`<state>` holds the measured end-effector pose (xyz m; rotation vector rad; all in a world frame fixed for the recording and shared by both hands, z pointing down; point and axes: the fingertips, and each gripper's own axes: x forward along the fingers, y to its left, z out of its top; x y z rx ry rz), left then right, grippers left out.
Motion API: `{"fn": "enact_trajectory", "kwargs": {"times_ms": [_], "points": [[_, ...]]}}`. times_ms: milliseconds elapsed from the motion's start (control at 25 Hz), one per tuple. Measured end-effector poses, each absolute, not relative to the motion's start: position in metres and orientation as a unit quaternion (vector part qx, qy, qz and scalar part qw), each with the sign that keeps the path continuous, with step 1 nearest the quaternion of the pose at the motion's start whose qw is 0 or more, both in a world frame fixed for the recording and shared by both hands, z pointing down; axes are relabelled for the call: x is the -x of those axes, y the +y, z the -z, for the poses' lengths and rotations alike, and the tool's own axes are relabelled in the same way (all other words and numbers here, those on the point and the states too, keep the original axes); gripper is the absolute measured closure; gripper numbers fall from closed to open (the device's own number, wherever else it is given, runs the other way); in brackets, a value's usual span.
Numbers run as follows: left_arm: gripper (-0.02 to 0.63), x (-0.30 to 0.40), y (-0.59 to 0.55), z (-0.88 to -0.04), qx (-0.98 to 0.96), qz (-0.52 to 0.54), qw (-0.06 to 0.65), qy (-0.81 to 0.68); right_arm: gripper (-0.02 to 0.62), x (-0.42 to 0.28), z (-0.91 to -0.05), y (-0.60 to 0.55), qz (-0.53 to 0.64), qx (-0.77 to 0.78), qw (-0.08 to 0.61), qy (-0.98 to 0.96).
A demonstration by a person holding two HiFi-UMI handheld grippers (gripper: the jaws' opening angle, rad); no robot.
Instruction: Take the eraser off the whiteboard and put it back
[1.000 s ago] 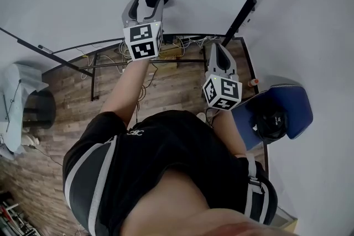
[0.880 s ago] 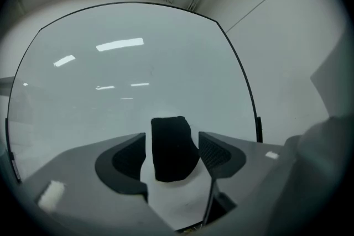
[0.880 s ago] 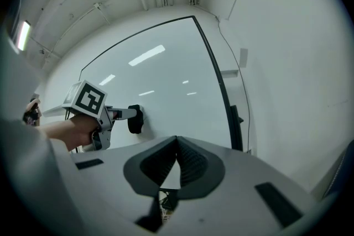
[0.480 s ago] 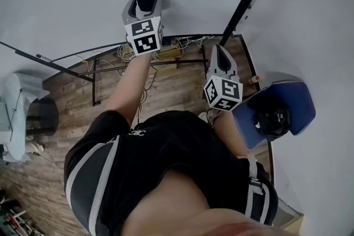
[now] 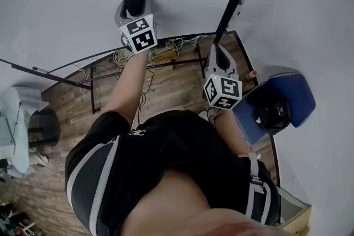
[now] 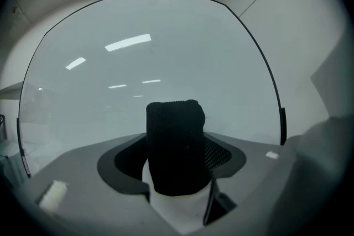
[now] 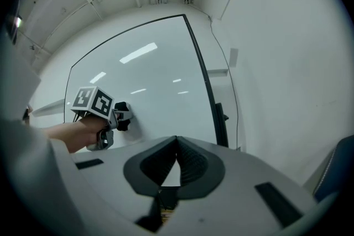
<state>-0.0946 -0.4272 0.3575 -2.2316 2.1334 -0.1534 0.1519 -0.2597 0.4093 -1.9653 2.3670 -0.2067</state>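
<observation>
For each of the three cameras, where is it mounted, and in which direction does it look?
Head view: on the person's head, looking steeply down along the whiteboard to the floor; shows torso, both arms, left claw, right claw.
Left gripper view: on the left claw, facing the whiteboard; shows its jaws around the eraser.
Right gripper view: on the right claw, facing the whiteboard's right edge; shows its jaws together.
Shared: head and right gripper views both show the left claw at the eraser.
</observation>
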Motion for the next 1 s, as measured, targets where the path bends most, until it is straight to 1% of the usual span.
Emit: {"fn": "enact_trajectory", "kwargs": {"times_ms": [320, 1000], "points": [[0.337, 0.097, -0.423, -0.354, 0.707, 0.045, 0.028, 0.706, 0.59, -0.162, -0.408, -0.251, 0.065, 0.647, 0.03, 0.759], [0.341, 0.102, -0.386, -0.349, 0.712, 0.035, 0.026, 0.701, 0.589, -0.156, -0.412, -0.232, 0.073, 0.634, 0.03, 0.769]]}}
